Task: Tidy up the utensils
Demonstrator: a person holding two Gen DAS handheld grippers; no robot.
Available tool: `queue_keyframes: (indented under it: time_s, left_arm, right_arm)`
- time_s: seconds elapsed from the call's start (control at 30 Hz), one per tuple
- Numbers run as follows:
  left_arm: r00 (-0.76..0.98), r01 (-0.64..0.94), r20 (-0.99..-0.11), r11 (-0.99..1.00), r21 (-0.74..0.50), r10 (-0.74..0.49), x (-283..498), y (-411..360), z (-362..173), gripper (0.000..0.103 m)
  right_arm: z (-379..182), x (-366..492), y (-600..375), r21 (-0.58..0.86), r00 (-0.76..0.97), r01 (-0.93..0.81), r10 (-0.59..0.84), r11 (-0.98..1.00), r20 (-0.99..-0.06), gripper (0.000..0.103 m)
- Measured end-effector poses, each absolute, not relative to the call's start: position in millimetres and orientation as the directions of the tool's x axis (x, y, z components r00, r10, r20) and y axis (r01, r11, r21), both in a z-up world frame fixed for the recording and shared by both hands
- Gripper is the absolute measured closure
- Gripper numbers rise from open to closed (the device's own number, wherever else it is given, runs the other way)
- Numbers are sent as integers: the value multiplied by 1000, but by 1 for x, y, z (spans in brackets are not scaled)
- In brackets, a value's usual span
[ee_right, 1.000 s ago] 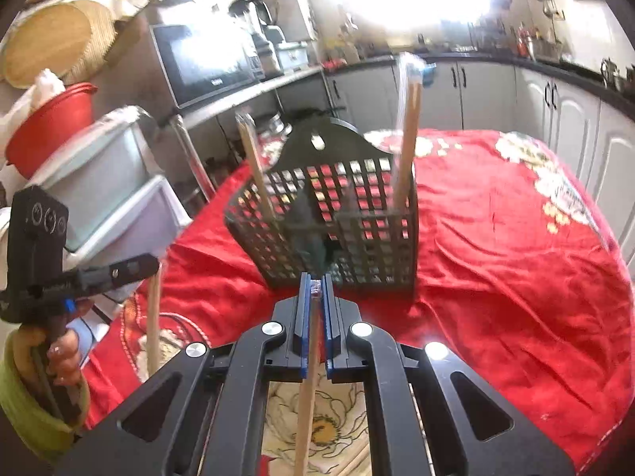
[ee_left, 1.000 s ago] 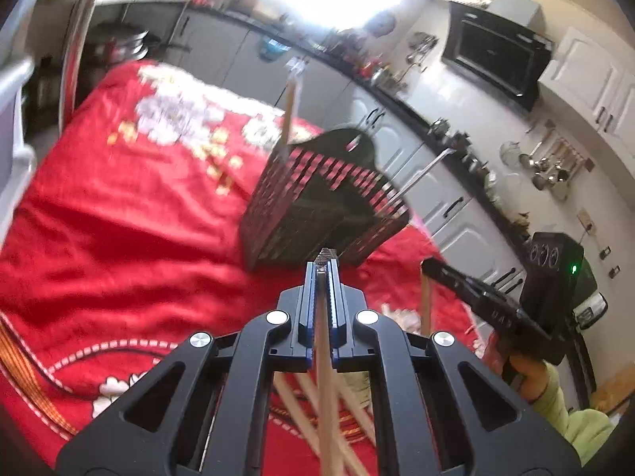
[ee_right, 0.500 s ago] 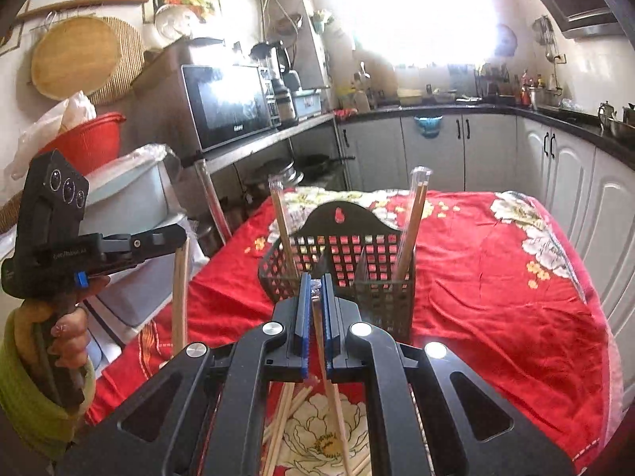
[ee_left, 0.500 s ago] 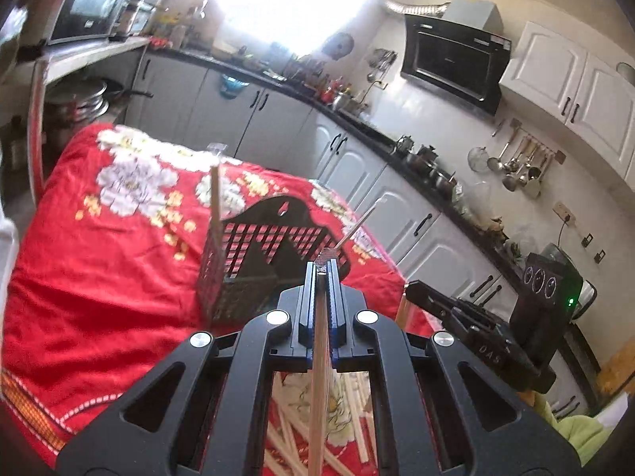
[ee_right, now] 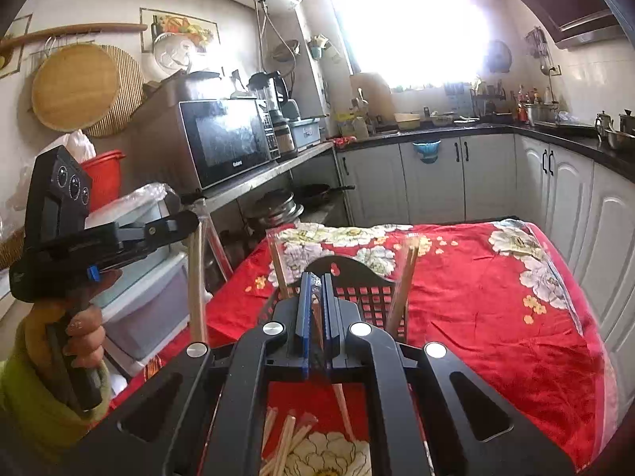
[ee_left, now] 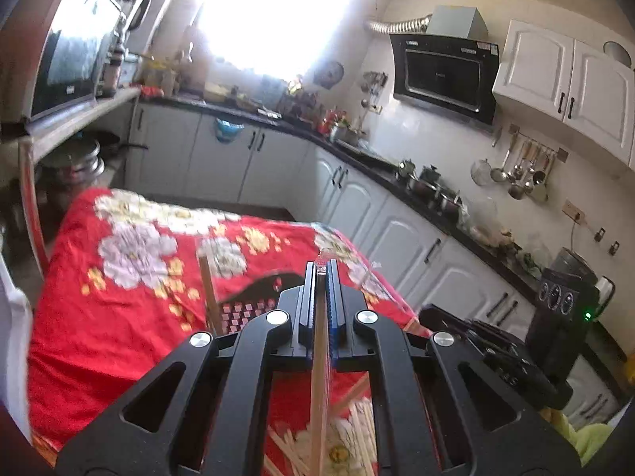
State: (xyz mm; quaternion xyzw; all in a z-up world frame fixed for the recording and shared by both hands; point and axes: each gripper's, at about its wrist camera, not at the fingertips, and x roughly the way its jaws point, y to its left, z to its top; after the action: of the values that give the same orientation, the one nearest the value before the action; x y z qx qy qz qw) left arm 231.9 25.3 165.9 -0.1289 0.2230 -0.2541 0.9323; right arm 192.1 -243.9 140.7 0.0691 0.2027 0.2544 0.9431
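Observation:
A dark mesh utensil basket (ee_right: 369,293) stands on the red flowered tablecloth (ee_right: 496,317) with two wrapped chopsticks (ee_right: 405,281) upright in it; it also shows in the left wrist view (ee_left: 254,301). My left gripper (ee_left: 322,273) is shut on a wooden chopstick (ee_left: 319,388), held high, short of the basket; in the right wrist view (ee_right: 186,222) its chopstick (ee_right: 196,285) hangs down. My right gripper (ee_right: 312,281) is shut on a wrapped chopstick (ee_right: 337,392), also raised short of the basket. Loose chopsticks (ee_right: 285,436) lie on the cloth below.
White plastic drawers (ee_right: 151,297) and a steel shelf with a microwave (ee_right: 226,139) stand left of the table. White cabinets (ee_left: 357,206) and a dark counter run along the far and right sides.
Both grippers have risen and drawn back from the basket, each still holding its chopstick. The basket now sits lower and smaller in both views.

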Motion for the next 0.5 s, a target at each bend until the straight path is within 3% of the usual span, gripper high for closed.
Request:
queue_keyframes:
  time_s: [0.5]
  left_arm:
    - [902,334,-196,910,-246,-385,256,18,209,101]
  right_arm:
    - [189,204,-228,224,790,-514,558,828,-252,98]
